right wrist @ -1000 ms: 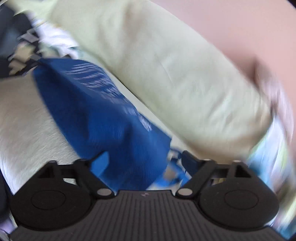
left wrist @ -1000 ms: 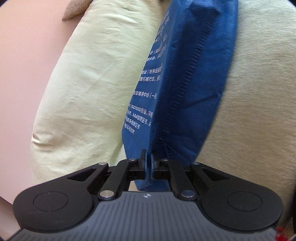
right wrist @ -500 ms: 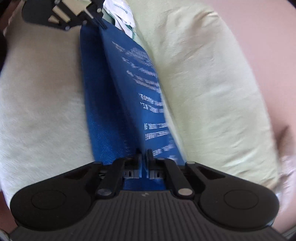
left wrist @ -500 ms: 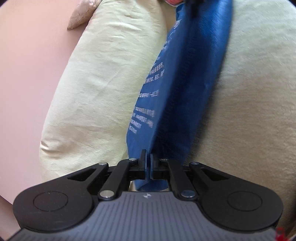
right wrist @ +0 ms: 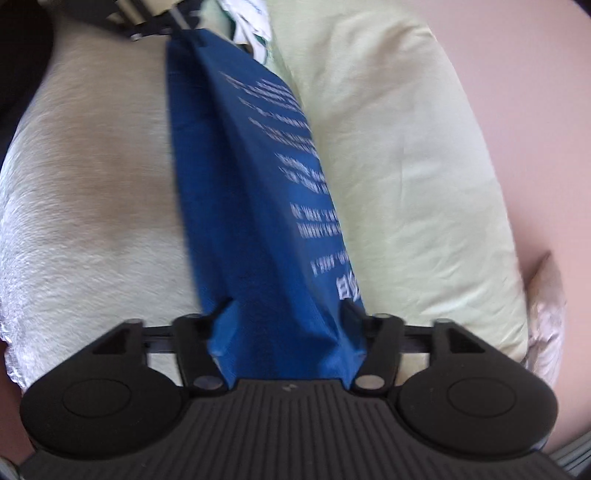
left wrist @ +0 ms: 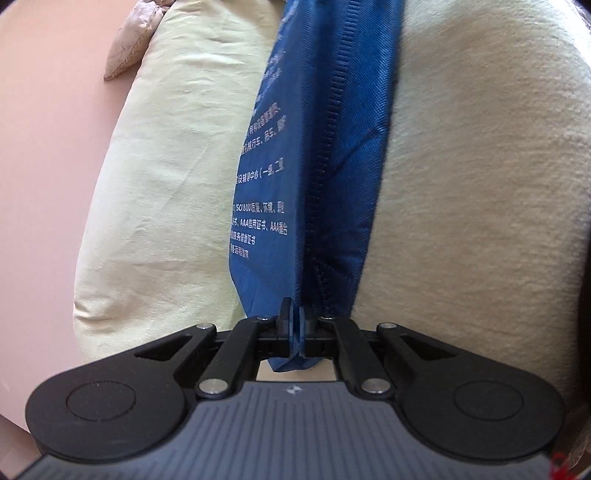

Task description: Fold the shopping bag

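A blue non-woven shopping bag [left wrist: 332, 166] with white print is stretched out long and narrow between the two grippers, folded lengthwise over a cream blanket. My left gripper [left wrist: 294, 306] is shut on one end of it, with a corner of fabric poking out behind the pads. In the right wrist view the bag [right wrist: 251, 184] runs away to the left gripper [right wrist: 147, 26] at the top. The right gripper [right wrist: 286, 306] has its jaws opening, spread wide on both sides of the bag's near end, and the pads do not press on the fabric.
A pale yellow-green pillow [left wrist: 166, 184] lies along one side of the bag, against a pink wall [left wrist: 44, 184]. The cream blanket [left wrist: 480, 184] covers the other side. A small pinkish cushion [left wrist: 133, 40] sits beyond the pillow. Printed packaging [right wrist: 247, 22] lies near the far end.
The right gripper closed on the bag's end half a second ago and has now spread its jaws again. The left gripper kept its grip and sank a little.
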### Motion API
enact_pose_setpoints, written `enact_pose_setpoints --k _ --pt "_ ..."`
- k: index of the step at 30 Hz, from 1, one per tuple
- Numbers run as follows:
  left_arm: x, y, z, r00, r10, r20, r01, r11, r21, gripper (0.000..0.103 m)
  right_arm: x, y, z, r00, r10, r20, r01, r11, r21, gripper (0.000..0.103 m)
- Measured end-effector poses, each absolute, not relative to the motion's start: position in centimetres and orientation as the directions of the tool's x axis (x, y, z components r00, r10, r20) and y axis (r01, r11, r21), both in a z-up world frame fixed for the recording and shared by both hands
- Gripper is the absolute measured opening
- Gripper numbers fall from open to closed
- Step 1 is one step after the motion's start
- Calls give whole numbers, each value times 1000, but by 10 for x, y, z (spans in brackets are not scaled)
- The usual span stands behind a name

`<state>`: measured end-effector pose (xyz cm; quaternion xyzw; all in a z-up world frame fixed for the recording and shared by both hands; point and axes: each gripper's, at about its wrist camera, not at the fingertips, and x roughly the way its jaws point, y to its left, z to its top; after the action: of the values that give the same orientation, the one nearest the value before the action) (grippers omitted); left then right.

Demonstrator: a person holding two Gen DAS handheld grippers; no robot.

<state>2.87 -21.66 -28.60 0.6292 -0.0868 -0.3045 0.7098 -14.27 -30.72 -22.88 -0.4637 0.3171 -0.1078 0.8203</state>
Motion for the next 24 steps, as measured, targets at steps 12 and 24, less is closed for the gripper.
enact_pose_setpoints --k 12,24 --pt "33 -209 -293 793 -544 -273 330 8 944 2 -164 -311 -251 824 -493 -280 -113 341 -933 2" --pt "37 -210 -297 756 -566 -328 288 -162 944 1 -161 -322 -264 784 -492 -379 -62 546 -836 33"
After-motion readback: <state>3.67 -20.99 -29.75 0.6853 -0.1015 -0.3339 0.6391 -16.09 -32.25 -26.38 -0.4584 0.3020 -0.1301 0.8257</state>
